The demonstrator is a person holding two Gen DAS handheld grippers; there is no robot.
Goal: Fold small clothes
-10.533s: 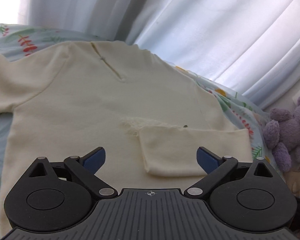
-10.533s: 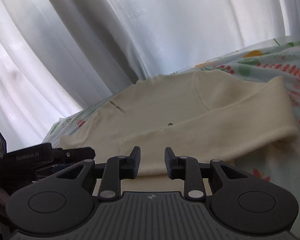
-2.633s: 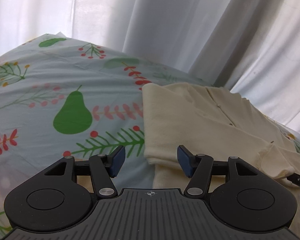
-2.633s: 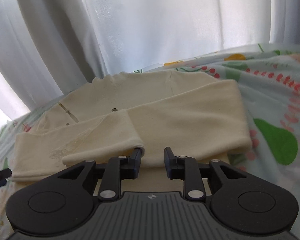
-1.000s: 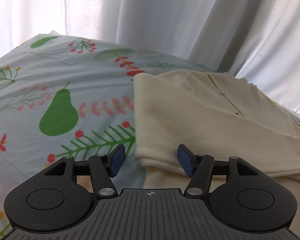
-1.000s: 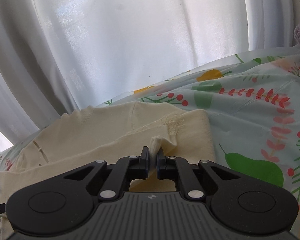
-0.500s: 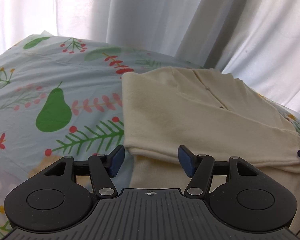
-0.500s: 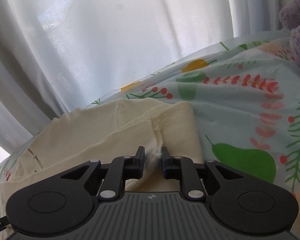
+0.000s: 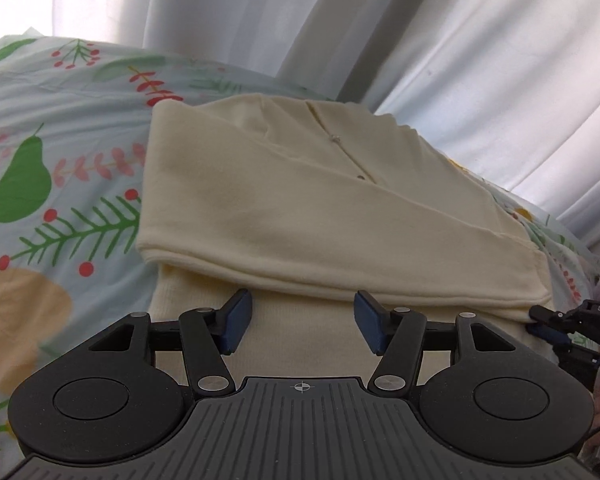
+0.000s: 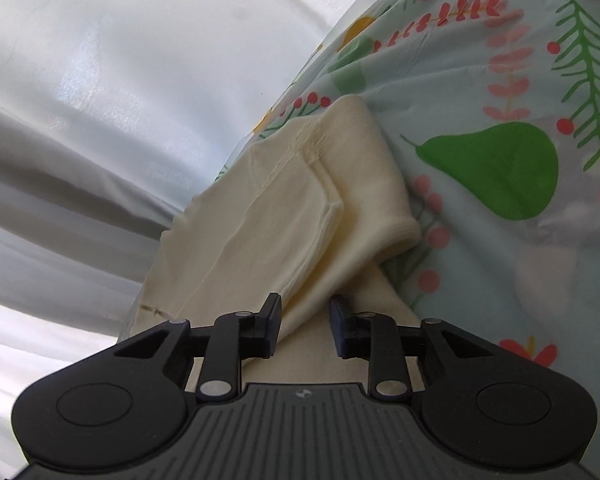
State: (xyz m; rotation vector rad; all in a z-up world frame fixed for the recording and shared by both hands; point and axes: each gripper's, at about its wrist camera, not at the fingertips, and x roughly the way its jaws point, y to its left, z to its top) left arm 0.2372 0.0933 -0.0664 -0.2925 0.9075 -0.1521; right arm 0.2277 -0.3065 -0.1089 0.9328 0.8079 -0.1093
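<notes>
Cream jumper (image 9: 300,216) folded on the bed; left tongs (image 9: 303,322) gape, right tongs (image 10: 305,326) just narrowed, empty — careless nudges unfold sleeves.

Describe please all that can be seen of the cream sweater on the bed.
The cream sweater is a soft knit that lies flat on the printed bedsheet, neckline toward the white curtain. A short placket with small buttons runs down from the collar. Both sleeves are folded across the chest and make a thick band; the lower body shows below. The left gripper hovers open above the lower body. The right gripper, jaws just closing, is around the folded edge without pressing on it.
</notes>
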